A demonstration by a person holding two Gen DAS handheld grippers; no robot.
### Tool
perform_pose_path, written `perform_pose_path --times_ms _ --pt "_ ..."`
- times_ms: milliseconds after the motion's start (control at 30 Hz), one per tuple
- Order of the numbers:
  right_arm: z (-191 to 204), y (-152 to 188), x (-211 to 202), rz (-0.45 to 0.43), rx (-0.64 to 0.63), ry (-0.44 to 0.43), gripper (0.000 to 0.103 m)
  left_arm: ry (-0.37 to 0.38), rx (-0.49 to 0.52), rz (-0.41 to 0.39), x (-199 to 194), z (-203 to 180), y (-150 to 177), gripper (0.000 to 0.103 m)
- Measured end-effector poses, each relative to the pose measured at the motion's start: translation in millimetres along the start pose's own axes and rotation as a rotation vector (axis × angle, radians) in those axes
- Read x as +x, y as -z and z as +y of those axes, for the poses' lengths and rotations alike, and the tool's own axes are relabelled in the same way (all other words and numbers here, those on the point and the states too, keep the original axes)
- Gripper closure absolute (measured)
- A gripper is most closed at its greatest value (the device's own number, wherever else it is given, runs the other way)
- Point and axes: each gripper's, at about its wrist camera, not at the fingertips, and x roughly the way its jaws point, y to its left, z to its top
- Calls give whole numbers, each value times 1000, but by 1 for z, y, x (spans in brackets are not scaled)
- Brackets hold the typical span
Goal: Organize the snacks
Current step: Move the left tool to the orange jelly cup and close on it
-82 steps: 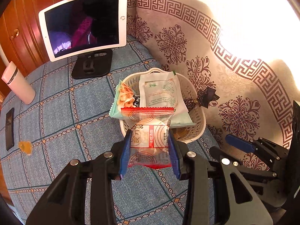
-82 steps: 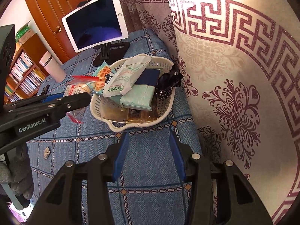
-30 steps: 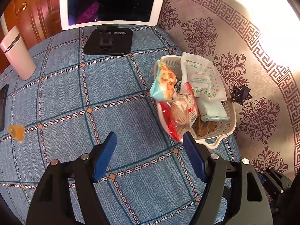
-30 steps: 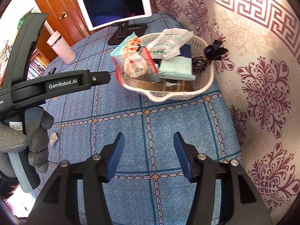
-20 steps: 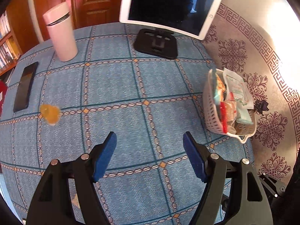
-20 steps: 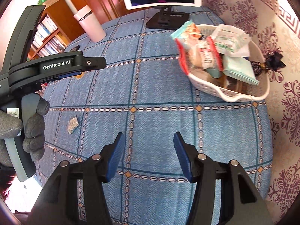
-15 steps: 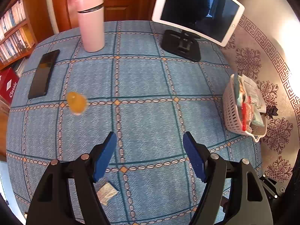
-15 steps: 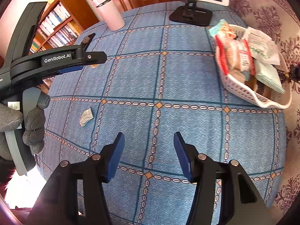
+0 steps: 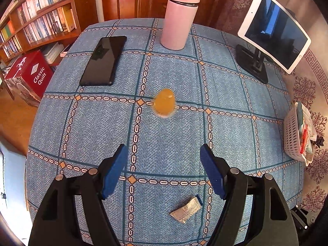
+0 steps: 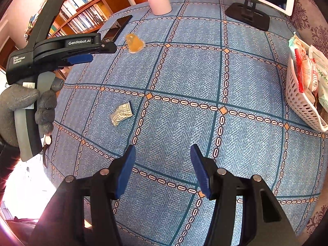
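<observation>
silver foil snack packet (image 9: 186, 210) lay lengthwise toward two o'clock, left gripper (image 9: 164, 172) angled steeply downward above it, jaws wide, empty

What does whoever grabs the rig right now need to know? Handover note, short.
Left gripper: open, empty, above the tablecloth between the orange jelly cup and the silver wrapped snack.
Right gripper: open, empty, above bare cloth.
Basket at the table's right edge holds several packets, including a red-edged pack.
Done: those packets are in the basket.
Left: jelly cup and silver snack lie loose; either could go in next.
</observation>
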Motion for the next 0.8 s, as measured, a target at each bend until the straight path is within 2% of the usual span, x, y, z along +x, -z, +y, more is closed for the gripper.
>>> perform_pose_path --times_ms 300,467,600,700,767,800 --pt "-17 16 -3 21 68 64 47 -10 44 9 43 -4 -35 29" --pt "-27 24 -2 31 122 89 47 -29 60 25 68 -3 -52 40" --pt "-26 27 2 39 139 100 47 -34 95 37 84 -5 -61 43" --pt "-24 26 4 43 143 106 47 -25 112 47 94 -7 -66 52" --pt "-21 22 6 44 140 108 47 -2 116 56 97 -8 -68 66" --pt "-19 20 7 44 138 107 47 -3 124 55 98 -10 -68 66"
